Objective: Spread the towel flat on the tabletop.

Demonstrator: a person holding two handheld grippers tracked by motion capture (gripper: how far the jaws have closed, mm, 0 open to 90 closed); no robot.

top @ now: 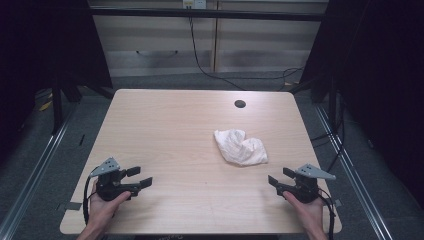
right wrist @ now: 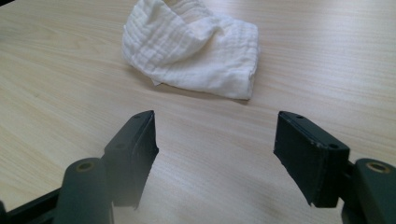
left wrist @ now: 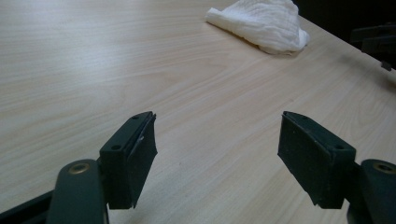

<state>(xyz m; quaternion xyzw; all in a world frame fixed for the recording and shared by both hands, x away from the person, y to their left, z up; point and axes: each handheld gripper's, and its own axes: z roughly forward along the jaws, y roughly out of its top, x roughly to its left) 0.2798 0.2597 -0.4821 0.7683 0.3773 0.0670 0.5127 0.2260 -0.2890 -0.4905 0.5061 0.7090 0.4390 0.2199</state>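
A crumpled white cloth (top: 241,146) lies on the wooden table (top: 165,130), right of centre. My left gripper (top: 140,177) rests near the front left edge, held by a hand, its jaws open and pointing right toward the middle. My right gripper (top: 281,179) sits near the front right edge, open, pointing left. In the left gripper view the cloth (left wrist: 264,24) lies far off at the upper right, beyond my open left gripper (left wrist: 217,154). In the right gripper view the cloth (right wrist: 191,49) lies close ahead of my open right gripper (right wrist: 215,156), apart from it.
A round cable hole (top: 240,104) is set in the table near its far edge. Metal rails (top: 30,170) run along the floor on both sides. Cabinets and a hanging cable (top: 197,55) stand behind the table.
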